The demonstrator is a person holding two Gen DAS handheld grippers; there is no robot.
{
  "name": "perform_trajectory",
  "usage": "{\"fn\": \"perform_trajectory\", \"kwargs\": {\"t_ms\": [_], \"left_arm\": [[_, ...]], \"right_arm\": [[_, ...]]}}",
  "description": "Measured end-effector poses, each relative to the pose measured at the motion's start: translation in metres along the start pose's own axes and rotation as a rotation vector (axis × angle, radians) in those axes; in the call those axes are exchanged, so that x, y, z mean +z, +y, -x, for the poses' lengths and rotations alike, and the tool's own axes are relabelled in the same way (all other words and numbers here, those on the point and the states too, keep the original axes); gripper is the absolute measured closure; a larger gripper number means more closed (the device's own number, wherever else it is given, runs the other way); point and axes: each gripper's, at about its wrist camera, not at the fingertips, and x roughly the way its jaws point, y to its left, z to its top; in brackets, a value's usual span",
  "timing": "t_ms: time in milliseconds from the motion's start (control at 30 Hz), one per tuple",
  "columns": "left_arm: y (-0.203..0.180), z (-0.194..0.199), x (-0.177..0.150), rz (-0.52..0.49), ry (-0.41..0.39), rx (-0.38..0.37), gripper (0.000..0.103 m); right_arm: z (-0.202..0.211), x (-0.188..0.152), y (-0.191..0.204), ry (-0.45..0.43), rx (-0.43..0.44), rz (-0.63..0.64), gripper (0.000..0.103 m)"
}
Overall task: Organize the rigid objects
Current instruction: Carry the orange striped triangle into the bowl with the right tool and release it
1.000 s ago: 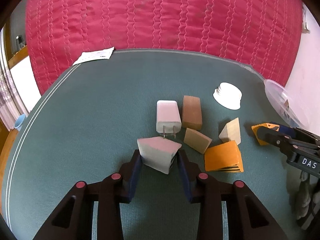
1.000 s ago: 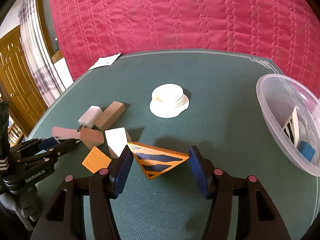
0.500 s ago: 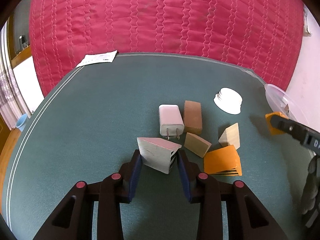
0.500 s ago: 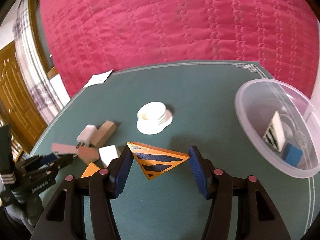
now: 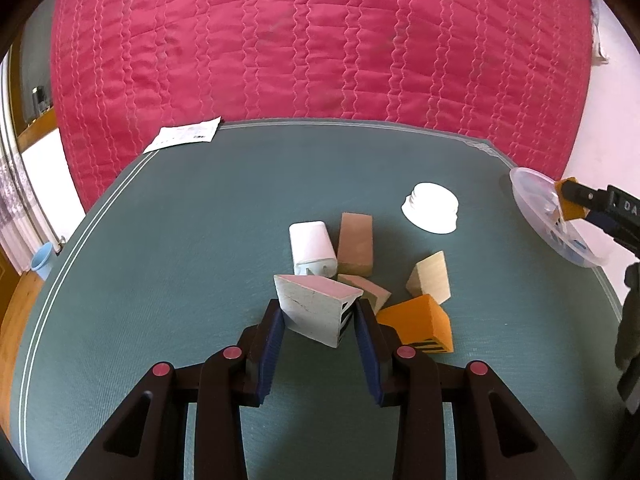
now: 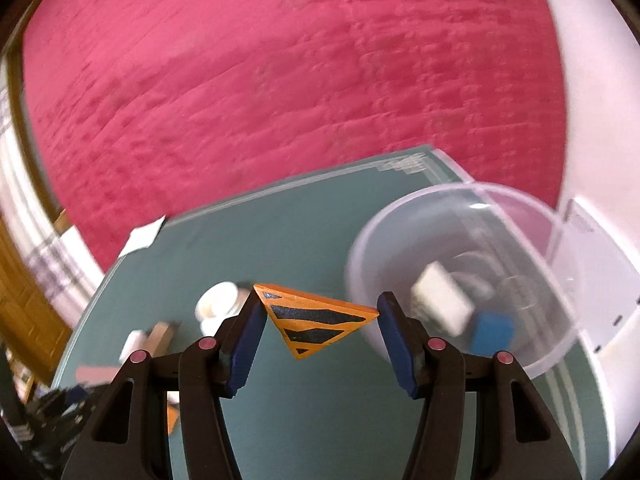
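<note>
My left gripper is shut on a pink-topped white wedge block, held just above the green table. Beyond it lie a white charger plug, a brown block, a tan wedge, a pale wood wedge and an orange striped block. My right gripper is shut on an orange triangle with black stripes, raised beside the clear plastic bowl. That bowl holds a white block and a blue block. The right gripper also shows at the bowl in the left wrist view.
A white round lid sits on the table between the blocks and the bowl. A paper slip lies at the far left corner. A red quilted cover rises behind the table. A wooden door stands at the left.
My right gripper has lifted the orange triangle off the table and carried it right, up to the bowl, rolling as it went. The left gripper keeps its wedge almost still.
</note>
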Motion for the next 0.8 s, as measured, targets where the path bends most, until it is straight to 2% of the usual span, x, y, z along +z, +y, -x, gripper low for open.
{"fn": "perform_trajectory", "kwargs": {"t_ms": [233, 367, 533, 800], "left_arm": [[-0.012, 0.008, 0.004, -0.015, -0.007, -0.021, 0.065], [-0.024, 0.01, 0.006, -0.035, -0.008, -0.033, 0.065], [-0.044, 0.014, 0.011, -0.076, -0.02, -0.048, 0.065], [-0.076, 0.018, 0.024, -0.139, -0.046, -0.065, 0.065]], "right_arm": [[0.005, 0.015, -0.041, -0.056, -0.169, -0.107, 0.045], [0.0, 0.02, -0.063, -0.054, -0.237, -0.168, 0.045], [-0.004, 0.022, -0.075, -0.062, -0.301, -0.185, 0.044], [-0.002, 0.021, -0.083, -0.079, -0.339, -0.2, 0.044]]}}
